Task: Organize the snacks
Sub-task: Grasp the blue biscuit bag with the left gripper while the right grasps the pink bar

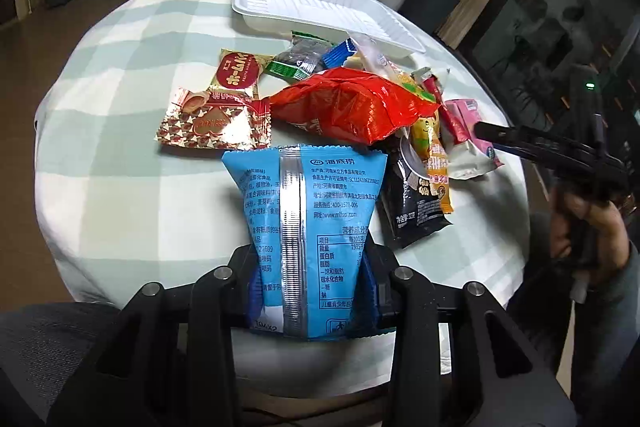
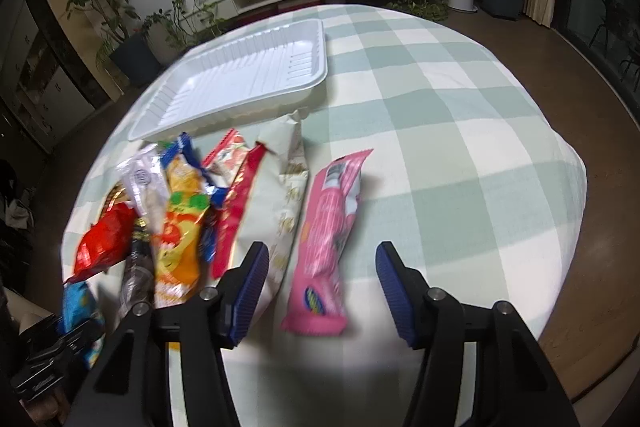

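My left gripper [image 1: 310, 291] is shut on a light blue snack bag [image 1: 308, 211] and holds it above the near side of the table. The same bag shows at the left edge of the right wrist view [image 2: 78, 301]. A pile of snack packets lies behind it, with a red bag [image 1: 352, 107] on top. An empty white tray [image 1: 320, 11] stands at the far side; it also shows in the right wrist view [image 2: 240, 79]. My right gripper [image 2: 318, 291] is open above the near end of a pink packet [image 2: 328, 239].
The round table has a green-and-white checked cloth [image 2: 440, 107]. A red-and-gold packet [image 1: 212, 121] and a round-label packet [image 1: 238, 75] lie left of the pile. A cream packet [image 2: 286, 195] lies beside the pink one. Potted plants and a low TV shelf stand behind.
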The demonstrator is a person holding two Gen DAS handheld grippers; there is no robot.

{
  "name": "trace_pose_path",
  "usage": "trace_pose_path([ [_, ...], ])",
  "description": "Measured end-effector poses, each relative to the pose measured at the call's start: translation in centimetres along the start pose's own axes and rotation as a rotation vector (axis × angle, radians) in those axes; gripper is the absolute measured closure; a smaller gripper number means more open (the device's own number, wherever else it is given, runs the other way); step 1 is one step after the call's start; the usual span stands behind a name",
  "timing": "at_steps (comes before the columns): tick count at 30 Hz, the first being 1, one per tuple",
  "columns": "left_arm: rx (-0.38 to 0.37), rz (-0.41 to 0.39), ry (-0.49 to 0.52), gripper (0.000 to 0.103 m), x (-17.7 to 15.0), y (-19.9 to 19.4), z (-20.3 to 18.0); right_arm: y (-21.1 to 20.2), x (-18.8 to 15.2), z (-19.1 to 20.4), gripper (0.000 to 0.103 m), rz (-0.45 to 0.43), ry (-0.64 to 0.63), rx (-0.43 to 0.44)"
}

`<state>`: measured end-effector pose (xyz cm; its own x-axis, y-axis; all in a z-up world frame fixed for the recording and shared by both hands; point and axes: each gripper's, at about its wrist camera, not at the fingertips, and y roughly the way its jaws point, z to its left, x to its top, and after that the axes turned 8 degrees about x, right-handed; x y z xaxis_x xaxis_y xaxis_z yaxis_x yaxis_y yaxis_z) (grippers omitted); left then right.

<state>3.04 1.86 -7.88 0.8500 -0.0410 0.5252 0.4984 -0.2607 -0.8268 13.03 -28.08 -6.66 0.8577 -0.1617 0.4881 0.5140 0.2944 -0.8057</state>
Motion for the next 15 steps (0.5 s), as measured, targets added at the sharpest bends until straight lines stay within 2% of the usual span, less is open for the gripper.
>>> trace_pose_path([
  [5, -0.023, -0.006, -0.019, 0.067, 0.0, 0.0, 0.4, 2.2, 0.6, -0.3, 0.066, 0.075, -0.010, 0.012],
  [9, -0.040, -0.005, -0.031, 0.067, -0.1, 0.0, 0.8, 2.3, 0.3, -0.2, 0.079, 0.060, -0.044, 0.002],
  [15, -0.084, -0.004, -0.062, 0.067, -0.1, -0.4, 1.3, 1.0, -0.3, -1.8, 0.083, 0.025, 0.001, 0.040],
])
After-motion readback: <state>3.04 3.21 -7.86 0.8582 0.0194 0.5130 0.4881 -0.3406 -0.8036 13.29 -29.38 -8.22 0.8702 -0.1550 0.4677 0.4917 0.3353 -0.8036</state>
